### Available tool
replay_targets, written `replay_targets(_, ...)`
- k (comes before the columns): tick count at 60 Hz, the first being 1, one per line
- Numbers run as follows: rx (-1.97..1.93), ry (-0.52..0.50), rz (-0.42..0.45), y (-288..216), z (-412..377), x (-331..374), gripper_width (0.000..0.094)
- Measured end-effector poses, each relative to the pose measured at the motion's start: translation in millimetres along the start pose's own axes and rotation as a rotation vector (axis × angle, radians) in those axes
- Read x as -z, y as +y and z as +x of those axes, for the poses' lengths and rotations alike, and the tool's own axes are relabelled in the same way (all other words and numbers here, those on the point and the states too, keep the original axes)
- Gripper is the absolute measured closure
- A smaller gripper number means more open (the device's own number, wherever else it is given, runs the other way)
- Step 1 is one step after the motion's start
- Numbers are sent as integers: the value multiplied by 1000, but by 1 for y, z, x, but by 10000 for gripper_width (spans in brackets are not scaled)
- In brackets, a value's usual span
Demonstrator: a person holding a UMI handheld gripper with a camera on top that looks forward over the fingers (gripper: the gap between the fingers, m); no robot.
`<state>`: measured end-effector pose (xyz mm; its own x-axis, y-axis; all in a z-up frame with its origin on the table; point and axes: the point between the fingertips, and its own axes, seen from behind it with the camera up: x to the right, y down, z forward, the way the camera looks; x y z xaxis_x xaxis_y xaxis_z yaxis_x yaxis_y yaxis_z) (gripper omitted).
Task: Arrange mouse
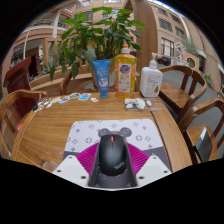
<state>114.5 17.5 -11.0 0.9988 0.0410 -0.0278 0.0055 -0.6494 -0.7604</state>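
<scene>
— Where the gripper [113, 166] reaches over the wooden tabletop [40, 130], what has it got?
— The black mouse [113, 153], clamped between both pink pads [88, 158], over the near edge of the patterned mouse mat [115, 131].
— And beyond?
— Bottles [124, 72] and a plant [95, 35].

I see soft daylight from the windows [60, 40] behind, a pale sheen on the wooden tabletop [50, 125], faint shadows, strong fisheye bending at the edges, and slightly soft background detail.
</scene>
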Motion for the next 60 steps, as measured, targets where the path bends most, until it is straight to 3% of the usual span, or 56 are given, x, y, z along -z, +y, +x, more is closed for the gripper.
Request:
replay_targets(3,13,14,17,-2,1,4,395)
replay_targets(7,27,17,35,-11,0,17,102)
replay_targets(8,29,18,44,-14,-1,21,66)
replay_targets(10,32,22,58,-18,-1,31,101)
replay_targets(34,51,86,210,-65,-17,211,83)
replay_targets(60,66,87,223,-28,-37,305,84)
